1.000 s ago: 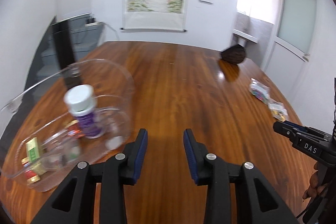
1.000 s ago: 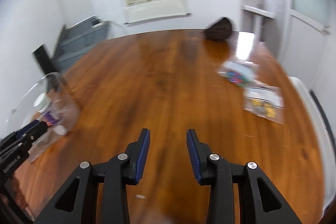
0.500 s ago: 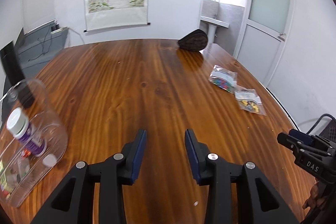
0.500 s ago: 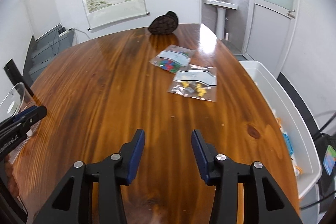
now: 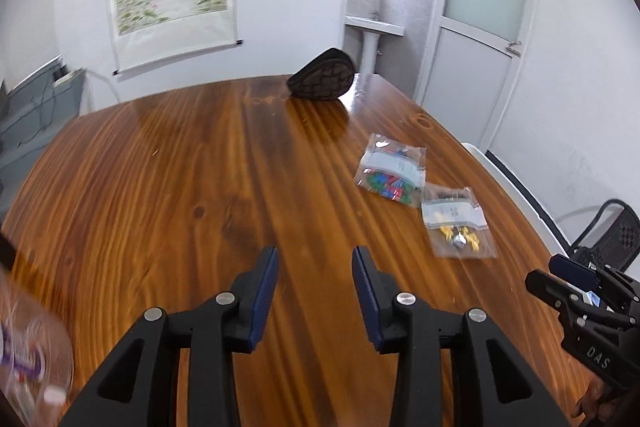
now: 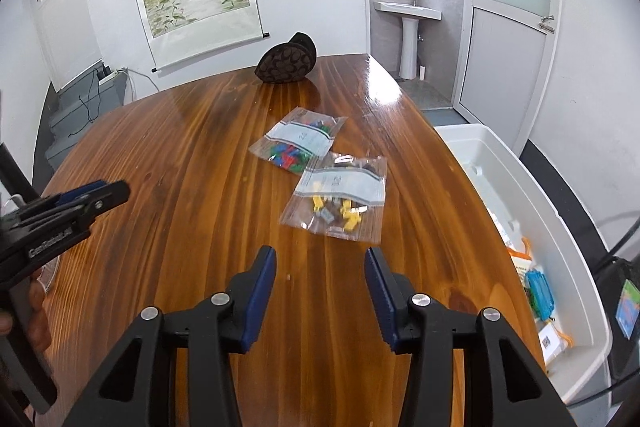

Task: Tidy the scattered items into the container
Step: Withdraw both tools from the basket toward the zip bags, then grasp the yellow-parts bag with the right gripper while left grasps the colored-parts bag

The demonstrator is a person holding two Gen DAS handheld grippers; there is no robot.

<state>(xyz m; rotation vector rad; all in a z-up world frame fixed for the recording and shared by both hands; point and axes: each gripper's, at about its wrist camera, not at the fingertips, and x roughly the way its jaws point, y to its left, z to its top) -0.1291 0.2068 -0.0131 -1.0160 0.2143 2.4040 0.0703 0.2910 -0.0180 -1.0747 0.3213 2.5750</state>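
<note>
While both jaws stood apart, empty | left gripper, right gripper hovered near clear yellow-brick bag | glossy wooden table

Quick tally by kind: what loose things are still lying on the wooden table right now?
Clear bags of small parts: 2, one with mixed red, green and blue pieces, one with yellow pieces
Dark patterned pouch: 1
Total: 3

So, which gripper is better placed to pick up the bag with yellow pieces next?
Probably the right gripper. The bag with yellow pieces lies just ahead of its open, empty jaws, while from the left gripper it sits well off to the side.
</note>
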